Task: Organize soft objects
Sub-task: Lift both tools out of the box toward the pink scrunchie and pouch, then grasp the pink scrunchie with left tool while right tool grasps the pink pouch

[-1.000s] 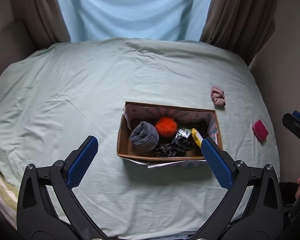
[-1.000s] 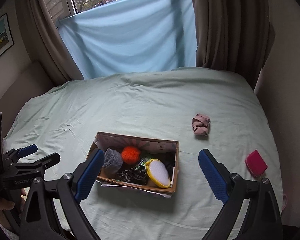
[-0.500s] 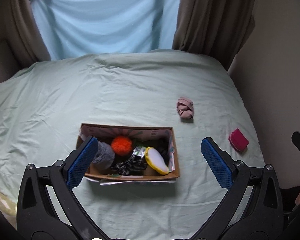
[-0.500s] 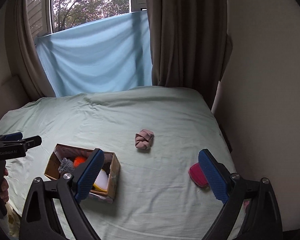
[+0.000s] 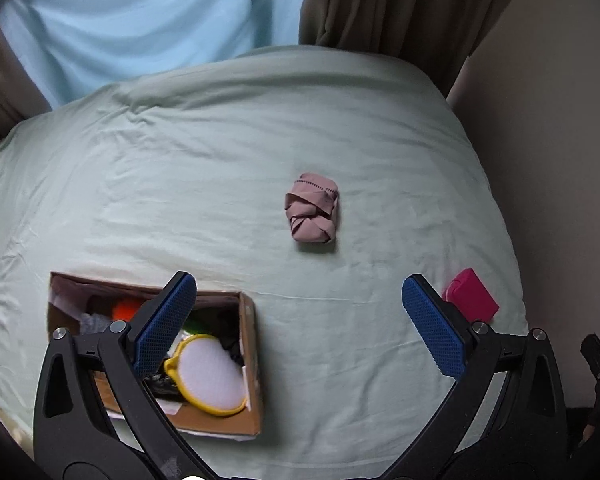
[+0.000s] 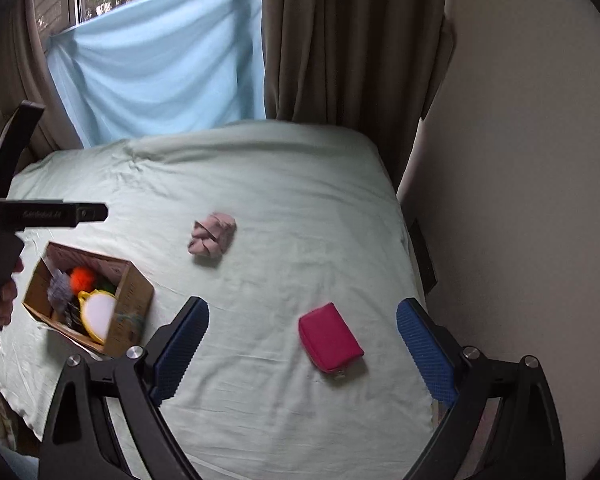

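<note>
Both of my cameras have swung rightward since a second ago, so the open brown cardboard box (image 6: 118, 312) now sits low at the left of each view. I count one box, and in it one fuzzy orange pompom (image 6: 83, 277), one grey knitted roll (image 6: 58, 290), one oval white pad with a yellow rim (image 5: 212, 374) and some dark fabric I cannot sort out. Two soft things lie loose on the wrinkled pale green bedsheet (image 6: 284, 208): one knotted dusty-pink cloth bundle (image 5: 311, 208) beyond the box and to its right, and one flat rectangular magenta pouch (image 6: 330, 337) farther right of the box, near the bed's edge. My left gripper (image 5: 298, 320) hangs spread wide and empty, its ribbed blue pads (image 5: 164, 326) partly over the box. My right gripper (image 6: 302, 348) is likewise spread and empty, bracketing the pouch.
</note>
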`<state>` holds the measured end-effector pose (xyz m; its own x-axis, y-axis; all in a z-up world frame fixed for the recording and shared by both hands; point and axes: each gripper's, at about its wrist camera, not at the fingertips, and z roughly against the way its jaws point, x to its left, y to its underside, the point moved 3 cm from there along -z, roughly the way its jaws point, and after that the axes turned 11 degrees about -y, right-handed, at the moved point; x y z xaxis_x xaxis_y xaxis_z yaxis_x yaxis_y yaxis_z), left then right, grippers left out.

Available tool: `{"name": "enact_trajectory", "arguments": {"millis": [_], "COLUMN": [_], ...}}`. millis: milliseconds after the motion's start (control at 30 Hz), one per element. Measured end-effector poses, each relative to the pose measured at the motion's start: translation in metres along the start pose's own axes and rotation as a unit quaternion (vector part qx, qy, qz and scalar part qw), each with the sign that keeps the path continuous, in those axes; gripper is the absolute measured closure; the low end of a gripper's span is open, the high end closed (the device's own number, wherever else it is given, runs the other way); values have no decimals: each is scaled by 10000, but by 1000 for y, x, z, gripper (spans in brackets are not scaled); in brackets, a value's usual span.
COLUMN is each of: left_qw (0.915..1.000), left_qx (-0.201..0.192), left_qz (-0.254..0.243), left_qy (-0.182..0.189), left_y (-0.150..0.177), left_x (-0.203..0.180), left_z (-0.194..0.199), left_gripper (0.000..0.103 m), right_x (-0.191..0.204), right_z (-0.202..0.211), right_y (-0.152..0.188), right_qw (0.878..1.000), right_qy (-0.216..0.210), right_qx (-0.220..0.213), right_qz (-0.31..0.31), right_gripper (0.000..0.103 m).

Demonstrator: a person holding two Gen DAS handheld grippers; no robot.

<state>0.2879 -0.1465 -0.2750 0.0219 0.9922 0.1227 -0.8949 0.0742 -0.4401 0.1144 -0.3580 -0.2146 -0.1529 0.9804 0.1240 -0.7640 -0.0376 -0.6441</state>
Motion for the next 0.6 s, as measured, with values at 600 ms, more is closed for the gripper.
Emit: {"name": "enact_trajectory", "arguments": {"millis": [600], "left_qw": [9946], "left_qx": [782], "left_qz": [140], "left_qy": [-669], "left_y": [-31], "left_x": [-64], "left_z": [-251], "left_gripper": [1], "right_x": [-77], "right_z": [-195], "right_y": [65], "right_qw": [9867], "right_qy": [-861], "right_qx": [1301], "right_qz": [463], "right_gripper": [9]}}
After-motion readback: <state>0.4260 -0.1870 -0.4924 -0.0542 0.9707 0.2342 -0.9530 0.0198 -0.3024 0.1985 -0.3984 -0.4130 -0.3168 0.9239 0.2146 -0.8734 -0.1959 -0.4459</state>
